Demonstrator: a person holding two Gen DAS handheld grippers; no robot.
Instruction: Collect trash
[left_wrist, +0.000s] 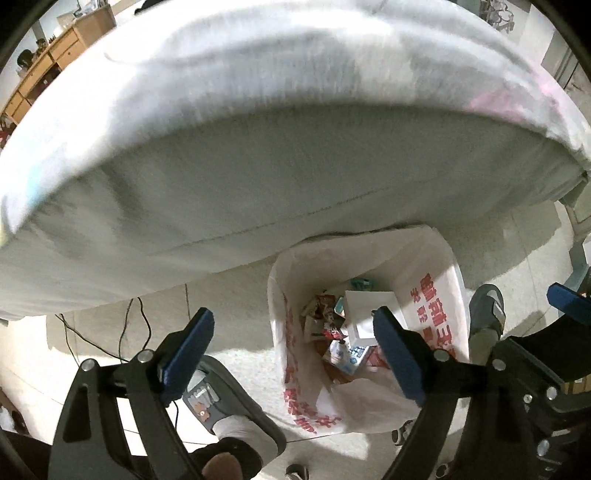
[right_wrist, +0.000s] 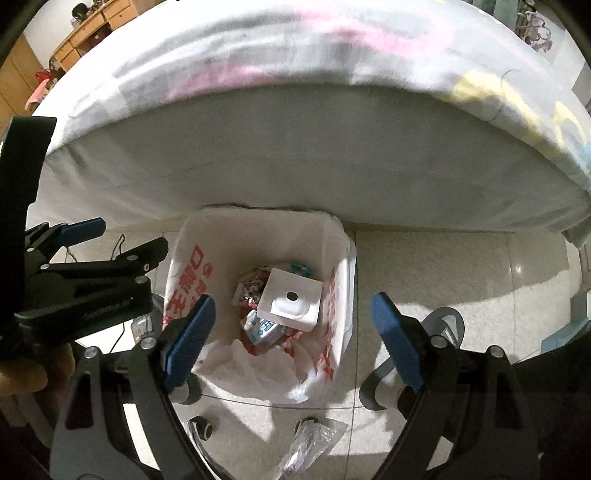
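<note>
Beside the bed (right_wrist: 295, 147), on pale floor tiles (right_wrist: 443, 266), lined bin (right_wrist: 255, 236); both tools released.

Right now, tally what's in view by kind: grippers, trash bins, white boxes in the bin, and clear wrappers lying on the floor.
Grippers: 2, the left gripper and the right gripper, both open and empty
Trash bins: 1, the bag-lined trash bin
White boxes in the bin: 1, the white box
Clear wrappers on the floor: 1, the clear wrapper
Total: 5
</note>
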